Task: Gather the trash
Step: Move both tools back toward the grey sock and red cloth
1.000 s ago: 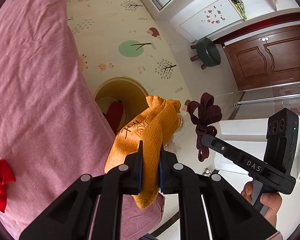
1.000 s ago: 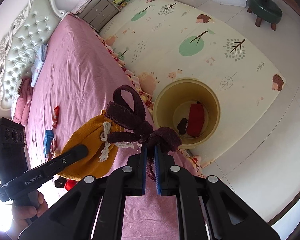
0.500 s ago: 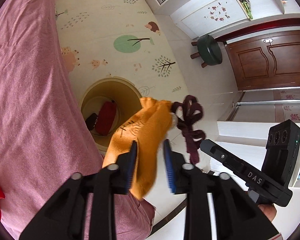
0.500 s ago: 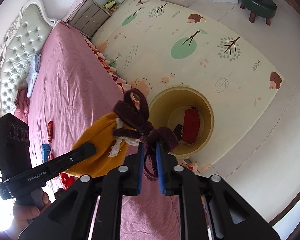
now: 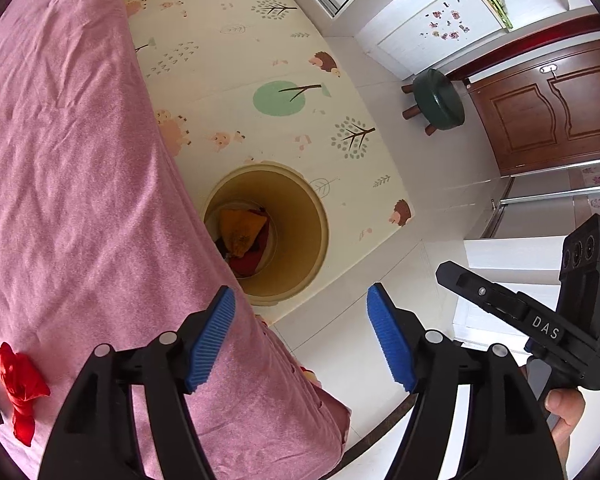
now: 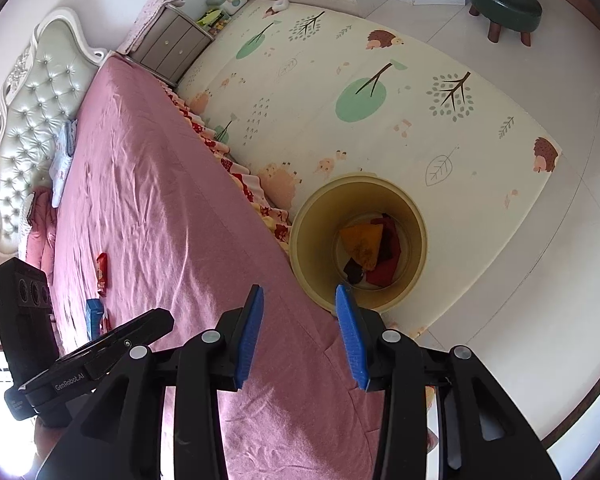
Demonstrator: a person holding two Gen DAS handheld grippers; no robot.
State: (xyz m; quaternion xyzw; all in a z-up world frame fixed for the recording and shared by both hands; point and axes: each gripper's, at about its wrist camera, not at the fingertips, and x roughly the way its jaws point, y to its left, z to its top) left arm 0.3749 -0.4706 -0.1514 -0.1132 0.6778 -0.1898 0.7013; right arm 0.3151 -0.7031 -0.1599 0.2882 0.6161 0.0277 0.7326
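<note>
yellow bin on the play mat beside the pink bed, holding an orange cloth atop dark red items. left claw and right claw both have just been opening; their blue pads stand apart with nothing between them. left view alone shows a red scrap on the bed, a green stool and a brown door. right view alone shows the headboard, a nightstand and red and blue wrappers lying on the bed.
</note>
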